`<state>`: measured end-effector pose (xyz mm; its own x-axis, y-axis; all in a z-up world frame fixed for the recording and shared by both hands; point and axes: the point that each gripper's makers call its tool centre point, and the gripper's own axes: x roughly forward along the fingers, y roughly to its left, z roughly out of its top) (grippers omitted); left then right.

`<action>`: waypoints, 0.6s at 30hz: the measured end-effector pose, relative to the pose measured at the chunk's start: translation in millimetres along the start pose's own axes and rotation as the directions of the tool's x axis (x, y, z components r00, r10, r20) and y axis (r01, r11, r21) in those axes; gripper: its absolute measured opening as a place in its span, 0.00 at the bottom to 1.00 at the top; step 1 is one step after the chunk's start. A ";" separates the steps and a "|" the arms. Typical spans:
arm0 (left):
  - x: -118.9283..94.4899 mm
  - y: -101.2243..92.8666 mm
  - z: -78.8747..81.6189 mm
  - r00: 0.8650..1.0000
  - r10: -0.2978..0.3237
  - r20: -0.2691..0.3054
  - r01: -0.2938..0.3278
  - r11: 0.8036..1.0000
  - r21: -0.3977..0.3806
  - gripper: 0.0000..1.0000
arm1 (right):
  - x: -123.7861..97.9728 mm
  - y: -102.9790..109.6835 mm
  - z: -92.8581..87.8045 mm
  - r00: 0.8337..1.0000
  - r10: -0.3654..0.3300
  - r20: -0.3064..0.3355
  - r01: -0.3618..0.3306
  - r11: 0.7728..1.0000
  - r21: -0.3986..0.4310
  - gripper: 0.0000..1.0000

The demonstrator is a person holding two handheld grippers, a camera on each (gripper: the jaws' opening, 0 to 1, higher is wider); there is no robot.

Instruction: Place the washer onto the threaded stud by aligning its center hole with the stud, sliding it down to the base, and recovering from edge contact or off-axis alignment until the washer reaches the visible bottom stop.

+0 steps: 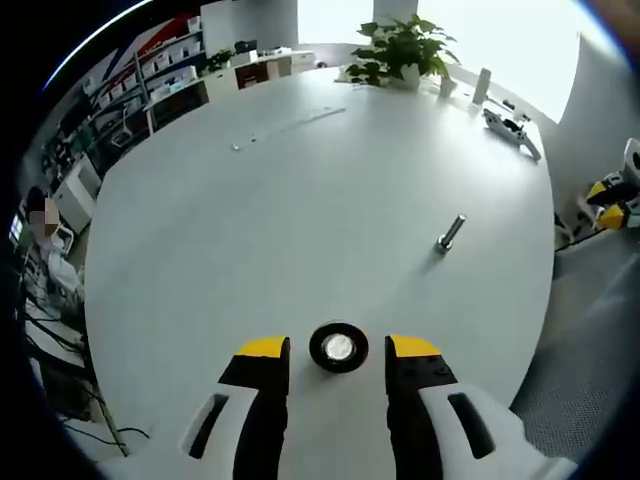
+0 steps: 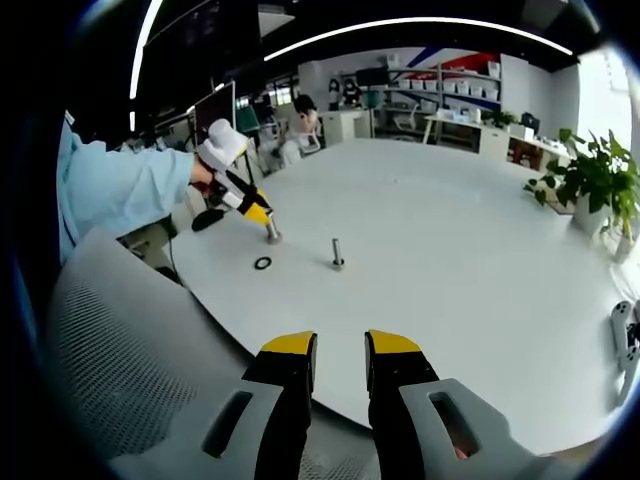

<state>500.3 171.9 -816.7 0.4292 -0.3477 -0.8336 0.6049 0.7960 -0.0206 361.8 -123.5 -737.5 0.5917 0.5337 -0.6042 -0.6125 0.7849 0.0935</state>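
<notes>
In the left gripper view, the left tongs (image 1: 338, 347) are seen with their yellow-tipped jaws apart and nothing clamped, and the washer (image 1: 338, 348) lies flat on the white desk (image 1: 300, 200) between the two tips, touched by neither as far as can be told. Further right and well apart from it, the threaded stud (image 1: 450, 233) stands on the desk, leaning in the picture as the fisheye renders it, with nothing on it. A potted plant (image 1: 402, 48) is seen at the far edge of the desk. In the right gripper view, a sleeve (image 2: 120, 185) and the left tongs (image 2: 262, 215) come in from the left, poised above the washer (image 2: 262, 263), which rests on the desk (image 2: 450, 250) just beside the stud (image 2: 338, 254). The right tongs (image 2: 340, 345) are held back at the near edge of the desk, jaws apart and empty, over a grey mesh chair back (image 2: 110, 370). The task is judged to be at its start: the washer is not yet gripped, and the lift, the alignment of its hole over the stud and the slide down to the base are all left to be done.
</notes>
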 end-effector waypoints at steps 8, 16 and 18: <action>7.1 1.1 -5.8 1.000 0.004 -0.025 -0.003 1.000 0.029 0.30 | 0.1 -0.6 -0.2 1.000 -0.003 -0.001 0.003 1.000 0.003 0.22; 5.9 0.7 -7.6 0.999 0.012 -0.038 -0.010 0.998 0.054 0.23 | 0.1 -0.5 -0.5 1.000 -0.004 -0.004 0.004 1.000 0.002 0.22; 4.9 0.9 -7.3 0.999 0.017 -0.036 -0.015 0.998 0.067 0.22 | 0.1 -0.6 -0.4 1.000 -0.003 -0.003 0.003 1.000 0.002 0.22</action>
<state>498.0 174.5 -824.8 0.4154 -0.3161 -0.8530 0.6424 0.7658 0.0290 362.0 -124.0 -737.9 0.5920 0.5299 -0.6072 -0.6092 0.7875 0.0932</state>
